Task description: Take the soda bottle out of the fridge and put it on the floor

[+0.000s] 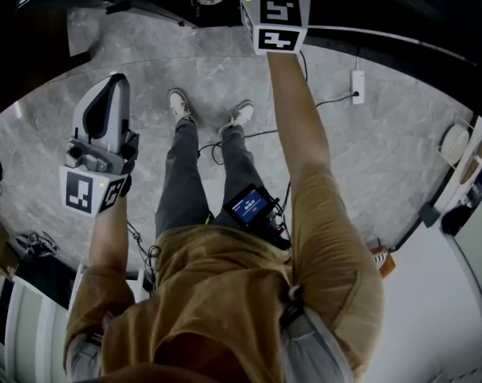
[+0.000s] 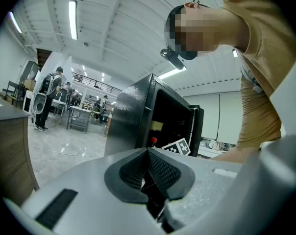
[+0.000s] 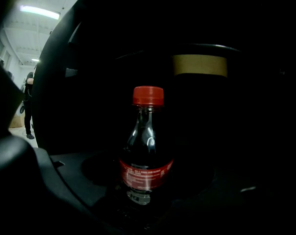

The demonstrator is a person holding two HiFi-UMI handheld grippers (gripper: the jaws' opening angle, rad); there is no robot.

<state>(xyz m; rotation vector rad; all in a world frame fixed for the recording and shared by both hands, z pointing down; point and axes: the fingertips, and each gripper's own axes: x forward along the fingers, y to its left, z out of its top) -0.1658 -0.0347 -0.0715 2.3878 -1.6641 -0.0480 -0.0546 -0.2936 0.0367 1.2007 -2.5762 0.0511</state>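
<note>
Grasp in black fridge [image 2: 131, 116]: right gripper [image 3: 140, 207] clamps red-capped dark plastic soda bottle [image 3: 144, 151] (left gripper [image 2: 147, 153] closed, empty); next likely needs upright withdrawal to grey marble floor [image 1: 369, 134].

It was a big work hall, like a lab. Long lights [image 2: 73, 19] hung on a high white ceiling. The floor [image 1: 385, 134] was shiny grey stone, with cables [image 1: 334, 101] lying across it. Far off, people [image 2: 54, 84] stood by work tables [image 2: 79, 117].
</note>
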